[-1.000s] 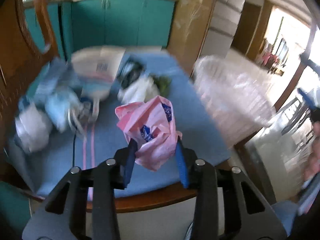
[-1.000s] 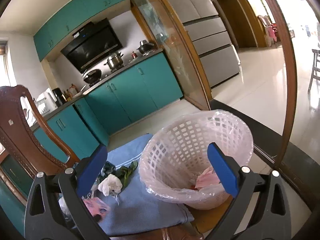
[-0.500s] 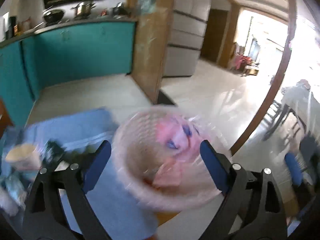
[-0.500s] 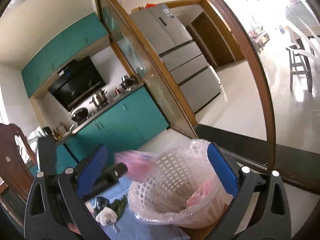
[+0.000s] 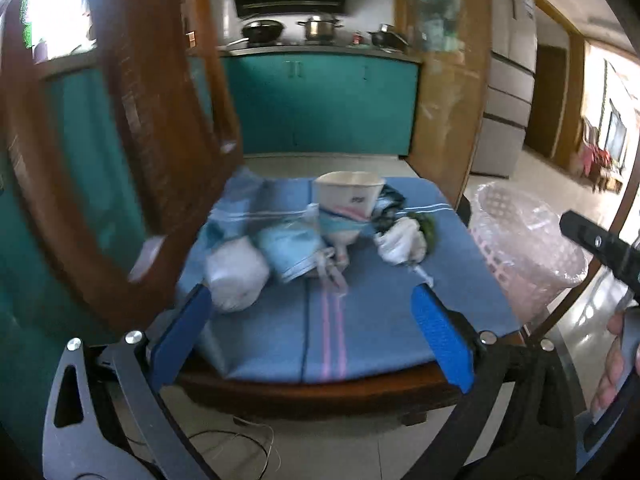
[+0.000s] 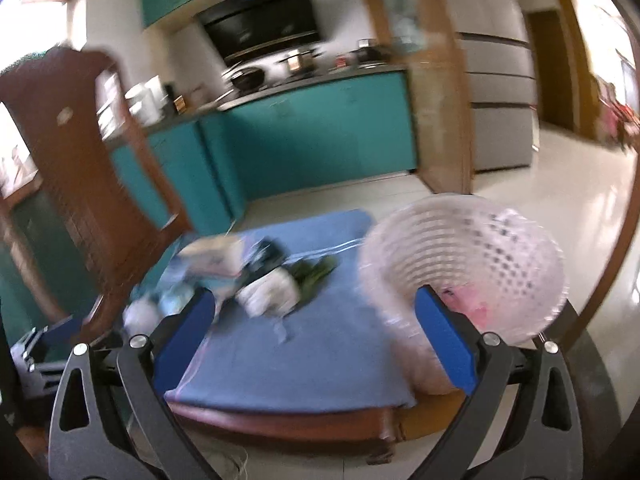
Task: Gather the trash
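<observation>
Trash lies on the blue cloth (image 5: 360,332): a paper cup (image 5: 348,196), a light blue bag (image 5: 292,248), a white crumpled bag (image 5: 236,276), a white wad (image 5: 400,240) and green leaves (image 5: 428,228). My left gripper (image 5: 310,300) faces this pile from the near edge. Its jaws are opening and nothing is between them. The white lattice basket (image 6: 472,264) stands at the table's right end with a pink bag (image 6: 476,308) inside. My right gripper (image 6: 314,300) is open and empty, just short of the white wad (image 6: 272,292), its right finger in front of the basket.
A carved wooden chair back (image 5: 120,160) rises at the table's left side. Teal kitchen cabinets (image 5: 328,104) and a wooden door frame (image 5: 444,120) stand behind the table. A hand (image 5: 616,360) holds the other gripper at the right edge. Cables lie on the floor below.
A second ago my left gripper held the pink bag; it dropped it into the basket, opened wide and swung back to the table. The right gripper's view tipped down and left toward the trash.
</observation>
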Available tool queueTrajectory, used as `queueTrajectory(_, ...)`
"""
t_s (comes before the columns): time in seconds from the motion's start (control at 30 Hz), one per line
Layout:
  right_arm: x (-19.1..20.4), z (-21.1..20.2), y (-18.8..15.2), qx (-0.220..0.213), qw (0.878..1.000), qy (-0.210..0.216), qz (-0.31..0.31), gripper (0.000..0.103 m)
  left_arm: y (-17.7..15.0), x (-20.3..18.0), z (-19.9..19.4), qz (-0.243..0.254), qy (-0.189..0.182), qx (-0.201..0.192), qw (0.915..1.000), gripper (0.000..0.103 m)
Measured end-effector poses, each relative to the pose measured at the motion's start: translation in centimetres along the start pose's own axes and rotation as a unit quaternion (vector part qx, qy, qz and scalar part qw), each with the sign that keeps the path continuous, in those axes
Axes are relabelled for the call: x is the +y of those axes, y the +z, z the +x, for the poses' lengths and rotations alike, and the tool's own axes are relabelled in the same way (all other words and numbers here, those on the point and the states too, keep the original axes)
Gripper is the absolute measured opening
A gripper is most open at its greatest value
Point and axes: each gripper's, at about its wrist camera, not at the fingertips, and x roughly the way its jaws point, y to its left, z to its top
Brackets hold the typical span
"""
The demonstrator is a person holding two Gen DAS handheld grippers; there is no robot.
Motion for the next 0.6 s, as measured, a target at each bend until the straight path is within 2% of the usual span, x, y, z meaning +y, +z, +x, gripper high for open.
queueTrajectory(0.13,1.4,0.3,-0.7,0.009,1.000,0.004,-0.018,0.098,-0.7,1.3,0.6,-0.017,-0.003,0.021,0.9996,0.100)
queueTrajectory(0.6,2.0,0.7,-1.3,0.008,1.000,0.002,-0.020,0.098,-0.9,0.6,1.2,-0.017,-0.014,0.023,0.9995,0.100)
